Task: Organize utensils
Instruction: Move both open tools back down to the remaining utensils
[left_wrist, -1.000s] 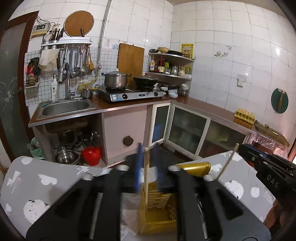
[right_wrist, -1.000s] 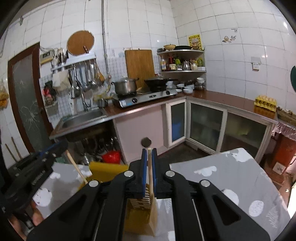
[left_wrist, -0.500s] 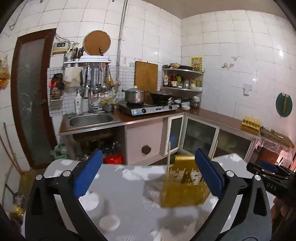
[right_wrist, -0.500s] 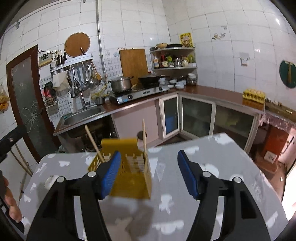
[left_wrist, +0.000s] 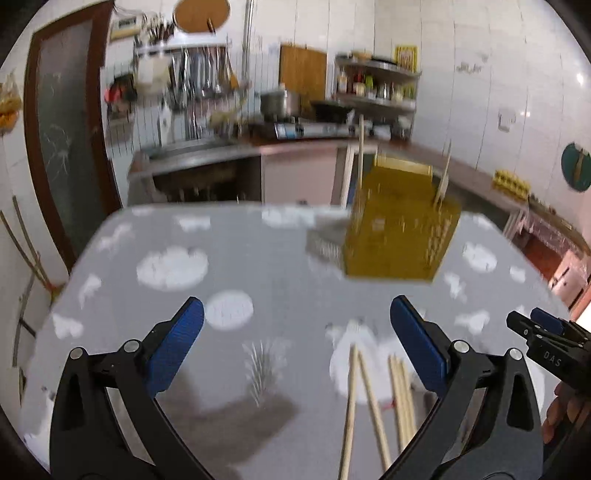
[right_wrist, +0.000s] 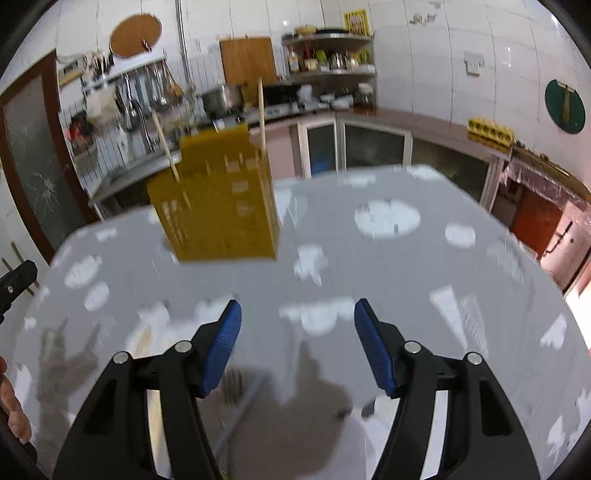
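Note:
A yellow slotted utensil holder (left_wrist: 400, 229) stands on the grey clouded table (left_wrist: 229, 258), with two wooden chopsticks (left_wrist: 361, 155) upright in it. It also shows in the right wrist view (right_wrist: 218, 206). Several loose chopsticks (left_wrist: 376, 398) lie on the table near me, just inside the right finger of my left gripper (left_wrist: 295, 343), which is open and empty above the table. My right gripper (right_wrist: 297, 343) is open and empty too, well back from the holder. Its tip shows in the left wrist view (left_wrist: 532, 328).
Behind the table runs a kitchen counter with a sink (left_wrist: 184, 151), a stove with pots (left_wrist: 280, 107) and glass-door cabinets (right_wrist: 373, 151). A brown door (left_wrist: 62, 129) is at the left. Something thin and grey (right_wrist: 240, 413) lies on the table under my right gripper.
Both grippers opened, let go of their chopsticks in the holder, and pulled back and tilted down. The loose chopsticks on the table have come into the left wrist view.

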